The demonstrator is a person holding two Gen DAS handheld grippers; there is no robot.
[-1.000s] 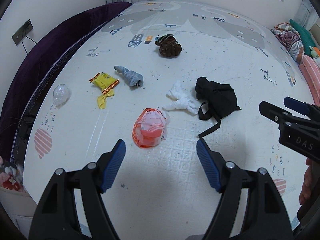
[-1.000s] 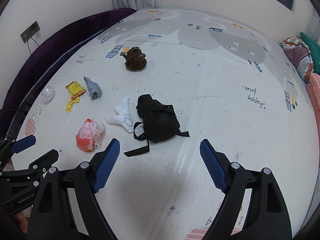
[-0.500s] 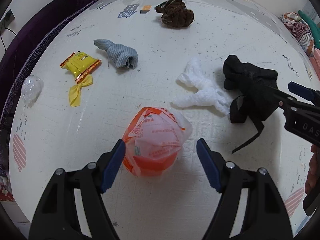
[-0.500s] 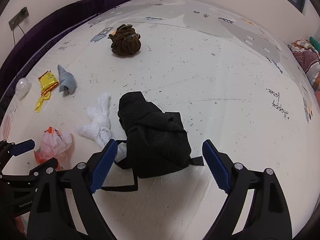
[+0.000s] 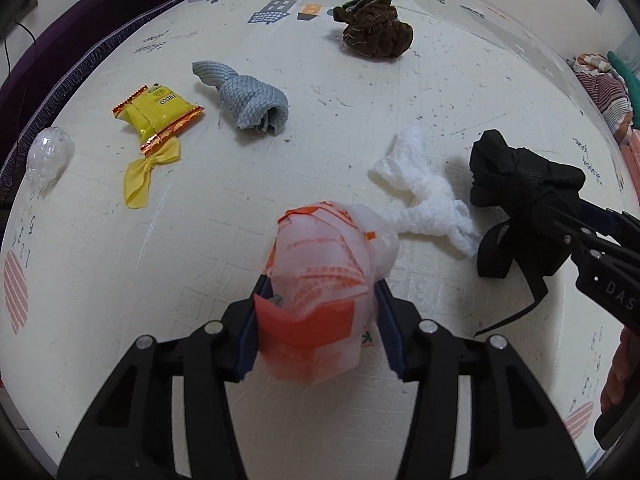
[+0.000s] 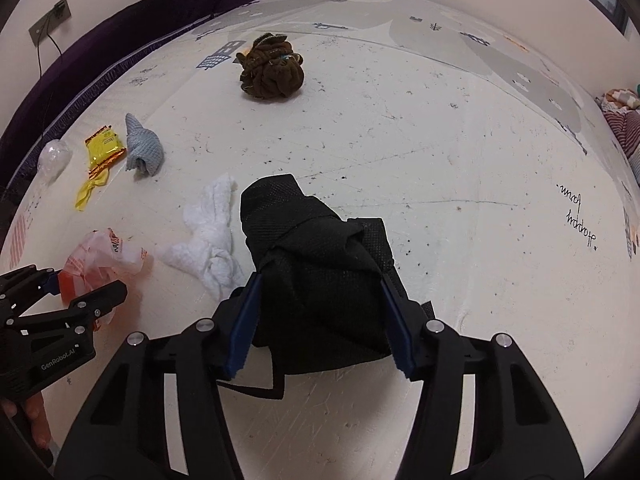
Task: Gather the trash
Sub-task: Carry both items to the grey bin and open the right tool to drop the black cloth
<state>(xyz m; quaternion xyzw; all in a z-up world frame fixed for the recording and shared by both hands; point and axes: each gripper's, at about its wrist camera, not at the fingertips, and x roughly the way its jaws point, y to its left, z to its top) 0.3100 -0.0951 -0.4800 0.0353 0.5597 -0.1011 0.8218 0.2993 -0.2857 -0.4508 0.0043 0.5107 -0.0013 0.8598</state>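
Both grippers have dropped onto their targets: left gripper (image 5: 318, 328) closing around the orange plastic bag (image 5: 324, 280), right gripper (image 6: 320, 320) closing around the black bag (image 6: 316, 276), so lifting looks next

Cream play mat (image 6: 460, 168) covers the floor, scuffed, printed with grey buildings and numbers. Dark purple cushion edge (image 6: 132, 40) along the left. White walls, wall socket (image 6: 50, 20) with cable. Striped bedding (image 5: 604, 92) at right. Dark window corner top right.

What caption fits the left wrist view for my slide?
Left gripper closing around an orange-and-white plastic bag on the play mat, wrappers and cloths beyond.
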